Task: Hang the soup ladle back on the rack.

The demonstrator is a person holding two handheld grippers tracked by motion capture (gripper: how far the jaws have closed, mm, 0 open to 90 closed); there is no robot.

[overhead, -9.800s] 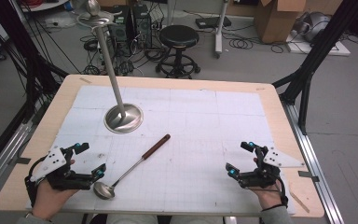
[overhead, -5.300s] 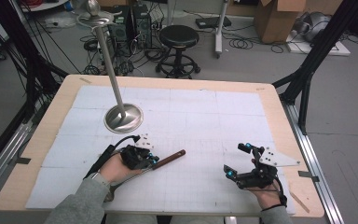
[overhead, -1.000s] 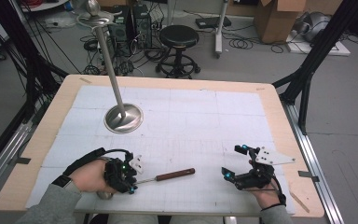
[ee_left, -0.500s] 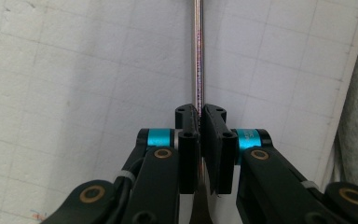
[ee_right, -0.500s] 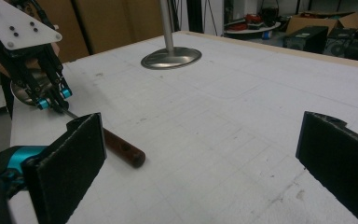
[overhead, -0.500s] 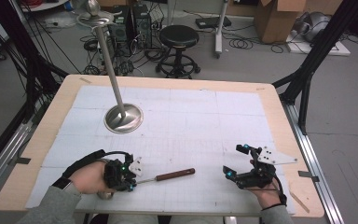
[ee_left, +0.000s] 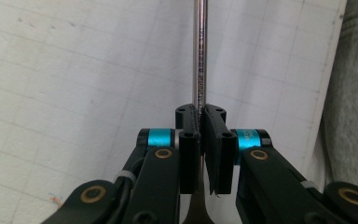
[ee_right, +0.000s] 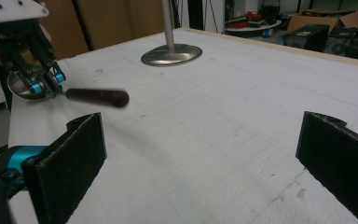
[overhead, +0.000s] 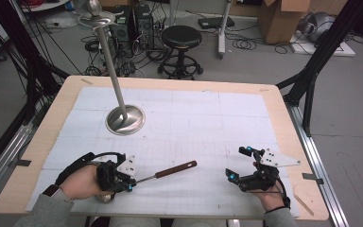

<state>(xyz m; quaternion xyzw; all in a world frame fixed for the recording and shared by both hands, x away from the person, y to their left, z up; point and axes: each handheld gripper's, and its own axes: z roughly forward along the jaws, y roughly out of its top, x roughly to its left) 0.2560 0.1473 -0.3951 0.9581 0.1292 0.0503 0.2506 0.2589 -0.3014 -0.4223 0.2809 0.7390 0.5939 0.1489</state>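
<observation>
The person wears grey sleeves (overhead: 52,213) and a dark strap at each wrist. The left gripper (ee_left: 199,122) is black, with turquoise collars, brass-coloured pivot screws, and flat black fingers (ee_left: 189,154). A pale plate (overhead: 126,165) with small holes sits on top, and a black cable loops behind it. The right gripper (overhead: 238,164) matches it, carrying a grey three-cornered plate (overhead: 279,159) and broad dark pads (ee_right: 74,156).

On the wooden surface (overhead: 283,118) topped with a white gridded mat (overhead: 194,127), the round-based metal stand (overhead: 124,118) sits rear left. The brown-handled metal ladle (overhead: 170,170) lies near the front edge, between the left tool (overhead: 131,182) and the right tool (overhead: 238,164), well apart from the latter.
</observation>
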